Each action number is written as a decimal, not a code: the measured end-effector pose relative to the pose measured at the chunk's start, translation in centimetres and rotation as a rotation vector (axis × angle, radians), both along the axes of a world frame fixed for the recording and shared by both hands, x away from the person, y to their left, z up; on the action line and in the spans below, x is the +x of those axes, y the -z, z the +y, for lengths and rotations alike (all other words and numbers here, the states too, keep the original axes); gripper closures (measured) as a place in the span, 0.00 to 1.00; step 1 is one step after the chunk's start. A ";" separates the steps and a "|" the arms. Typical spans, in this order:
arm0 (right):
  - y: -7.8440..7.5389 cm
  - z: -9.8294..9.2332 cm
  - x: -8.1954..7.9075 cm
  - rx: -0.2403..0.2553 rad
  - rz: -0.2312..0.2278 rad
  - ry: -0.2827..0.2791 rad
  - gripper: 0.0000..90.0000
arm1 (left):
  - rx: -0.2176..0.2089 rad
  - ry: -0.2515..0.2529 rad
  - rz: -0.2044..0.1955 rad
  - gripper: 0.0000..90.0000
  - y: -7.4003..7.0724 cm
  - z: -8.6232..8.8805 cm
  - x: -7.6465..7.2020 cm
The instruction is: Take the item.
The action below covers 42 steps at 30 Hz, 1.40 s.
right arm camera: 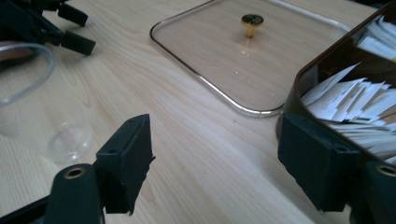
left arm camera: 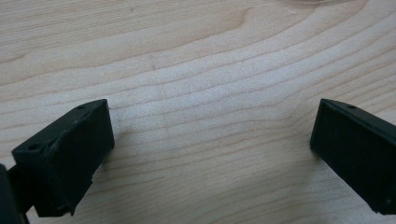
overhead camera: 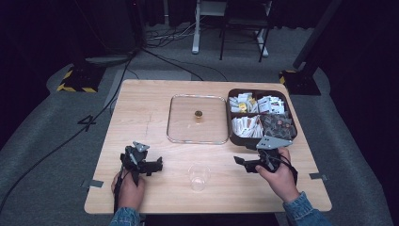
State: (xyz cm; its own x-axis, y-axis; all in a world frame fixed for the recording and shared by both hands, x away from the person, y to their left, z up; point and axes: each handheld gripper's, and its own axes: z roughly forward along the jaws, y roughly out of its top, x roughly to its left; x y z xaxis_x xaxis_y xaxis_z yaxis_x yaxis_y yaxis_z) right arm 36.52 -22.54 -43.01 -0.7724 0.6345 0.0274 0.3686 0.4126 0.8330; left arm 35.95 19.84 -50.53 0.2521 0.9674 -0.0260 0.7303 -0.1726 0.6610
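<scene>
A clear plastic cup (overhead camera: 199,176) stands near the front edge of the wooden table (overhead camera: 141,113), between my two grippers. My left gripper (overhead camera: 157,165) lies low on the table to the cup's left, jaws wide open over bare wood (left arm camera: 212,144). My right gripper (overhead camera: 242,163) is held to the cup's right, in front of the brown compartment box (overhead camera: 229,120). Its jaws stand open with nothing between them (right arm camera: 215,158). In the right gripper view the cup (right arm camera: 42,98) is at the left and the left gripper (right arm camera: 70,28) is beyond it.
A flat glass lid (overhead camera: 181,122) with a brass knob (overhead camera: 198,114) lies at the table's middle, also seen ahead in the right gripper view (right arm camera: 233,60). The box (right arm camera: 327,60) holds several paper sachets (right arm camera: 355,102). Cables and stands are on the floor behind.
</scene>
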 end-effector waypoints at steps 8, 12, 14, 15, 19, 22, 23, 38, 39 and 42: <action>-2.4 -0.6 0.1 0.038 -0.037 0.000 0.29 | 0.000 0.000 0.000 0.00 0.0 0.0 0.0; -3.1 -0.6 0.2 0.075 -0.060 0.006 0.26 | 0.000 0.000 0.000 0.00 0.0 0.0 0.0; -3.2 -0.6 0.3 0.081 -0.068 0.006 0.25 | 0.000 0.000 0.000 0.00 0.0 0.0 0.0; -3.3 -0.6 0.4 0.086 -0.075 0.007 0.25 | -0.001 0.000 0.000 0.00 0.0 0.0 0.0; -3.6 -0.7 0.9 0.094 -0.108 0.015 0.25 | 0.000 0.000 0.000 0.00 0.0 0.0 0.0; -3.7 -1.0 1.4 0.120 -0.121 0.061 0.26 | 0.000 0.000 0.000 0.00 0.0 0.0 0.0; -3.7 -1.0 1.4 0.120 -0.121 0.061 0.26 | 0.000 0.000 0.000 0.00 0.0 0.0 0.0; -4.3 -6.3 4.2 0.052 -0.136 0.189 0.25 | 0.001 -0.001 -0.002 0.00 0.0 0.0 -0.1; -4.5 -6.9 4.6 0.056 -0.141 0.201 0.25 | 0.003 0.000 -0.002 0.00 0.0 0.0 -0.1; -4.6 -7.4 5.0 0.059 -0.138 0.210 0.25 | 0.002 -0.002 -0.001 0.00 0.0 0.0 -0.2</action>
State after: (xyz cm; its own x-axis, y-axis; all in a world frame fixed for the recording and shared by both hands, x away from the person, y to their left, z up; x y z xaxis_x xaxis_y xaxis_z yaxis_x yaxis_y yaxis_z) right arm 41.55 -29.91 -38.37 -0.6230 0.7818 -0.0271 0.3220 0.2879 0.9019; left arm 35.79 19.85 -50.54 0.2506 0.9678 -0.0241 0.7298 -0.1725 0.6616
